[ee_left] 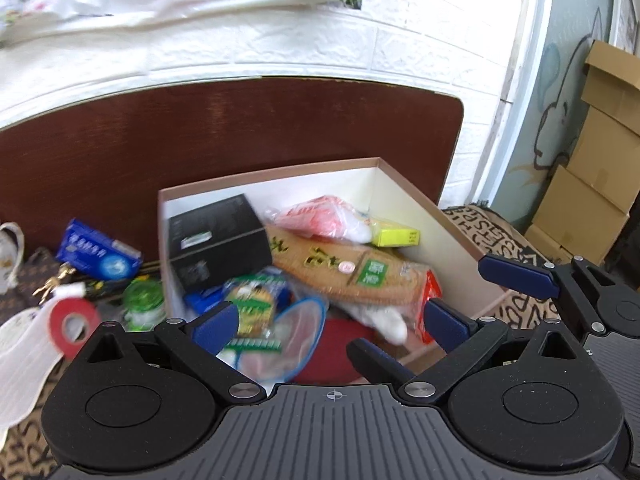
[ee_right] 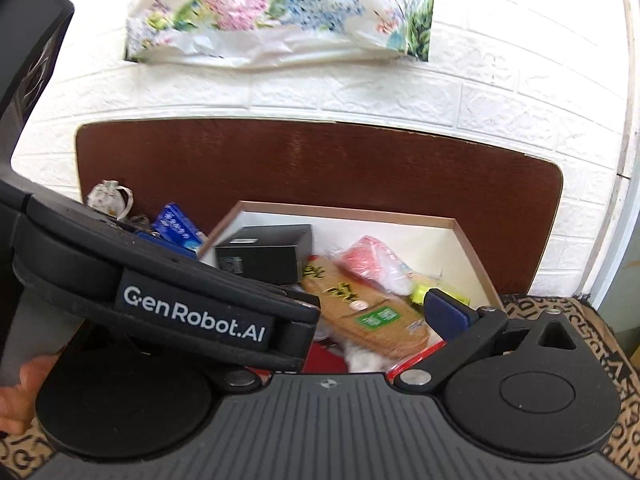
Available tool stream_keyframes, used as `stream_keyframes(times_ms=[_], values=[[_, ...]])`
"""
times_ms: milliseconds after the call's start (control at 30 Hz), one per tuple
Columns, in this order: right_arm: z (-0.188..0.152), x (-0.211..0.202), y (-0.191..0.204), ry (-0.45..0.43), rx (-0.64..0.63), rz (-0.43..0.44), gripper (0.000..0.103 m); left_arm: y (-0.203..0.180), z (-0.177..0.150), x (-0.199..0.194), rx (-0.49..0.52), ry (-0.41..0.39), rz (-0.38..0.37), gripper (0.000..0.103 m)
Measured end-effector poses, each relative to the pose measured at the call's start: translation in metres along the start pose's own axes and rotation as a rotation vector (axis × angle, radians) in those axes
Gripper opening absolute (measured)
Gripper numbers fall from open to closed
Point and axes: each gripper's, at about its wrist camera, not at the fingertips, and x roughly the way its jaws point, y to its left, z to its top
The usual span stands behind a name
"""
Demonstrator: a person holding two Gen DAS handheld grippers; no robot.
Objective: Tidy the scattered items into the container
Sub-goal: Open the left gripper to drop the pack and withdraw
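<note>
From my left wrist camera, starting at the far left, I see a white patterned cup at the edge of the patterned cloth, then a blue packet, a roll of red tape and a green-capped jar, all lying outside the container. My left gripper has its blue fingertips spread wide with nothing between them, hovering over the near end of the open cardboard box. Inside the box I make out a black carton at the left wall, a long tan snack bag lying diagonally across the middle, a red-and-white plastic packet behind it, and a small yellow box toward the right wall. A round blue-rimmed lid and a green-labelled packet sit at the near end, blurred. The box stands against a dark brown board. At the right, my right gripper shows one blue finger beside the box's rim; in its own view the other finger is hidden behind the left gripper's body, and its jaws stand fully apart, holding nothing.
</note>
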Motion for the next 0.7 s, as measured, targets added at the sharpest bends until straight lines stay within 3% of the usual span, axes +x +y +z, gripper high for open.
stream_keyframes(times_ms=[300, 700], values=[[-0.022, -0.039, 0.046, -0.024, 0.008, 0.067, 0.103, 0.018, -0.047, -0.059, -0.052, -0.024, 0.075, 0.103], [-0.038, -0.054, 0.118, 0.029, 0.034, 0.198, 0.103, 0.057, -0.099, -0.119, -0.102, -0.037, 0.224, 0.103]])
